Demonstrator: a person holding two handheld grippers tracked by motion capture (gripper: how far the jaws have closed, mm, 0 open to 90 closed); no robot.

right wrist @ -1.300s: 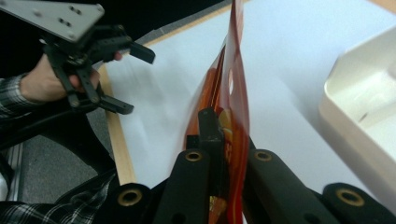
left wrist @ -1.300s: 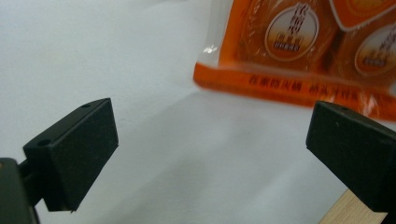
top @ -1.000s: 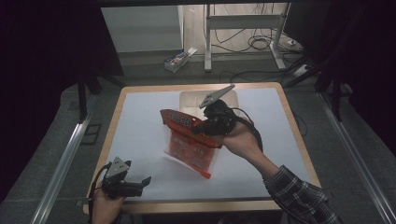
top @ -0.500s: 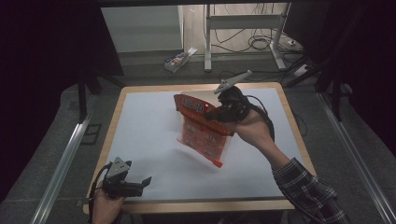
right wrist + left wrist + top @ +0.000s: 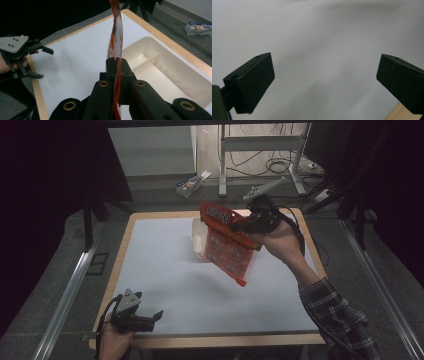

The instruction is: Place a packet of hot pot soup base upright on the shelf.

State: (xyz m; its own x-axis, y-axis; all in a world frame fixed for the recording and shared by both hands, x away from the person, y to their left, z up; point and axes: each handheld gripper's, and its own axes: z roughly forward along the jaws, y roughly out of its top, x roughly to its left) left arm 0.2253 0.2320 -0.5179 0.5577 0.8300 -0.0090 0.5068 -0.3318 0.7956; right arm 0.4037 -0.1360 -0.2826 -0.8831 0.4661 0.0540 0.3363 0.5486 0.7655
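High view: an orange snack bag (image 5: 227,245) is held clear of the white table (image 5: 165,285), above its far right part, by the right gripper (image 5: 247,225), whose jaws are clamped on the bag's upper edge. The bag hangs tilted, partly in front of a white divided tray (image 5: 197,236) set near the far edge. In the right gripper view, the thin bag (image 5: 115,37) is seen edge-on, pinched between the two black jaws, with the tray (image 5: 172,72) to its right. The left gripper (image 5: 150,319) is rested at the near left edge, jaws spread wide with nothing between them.
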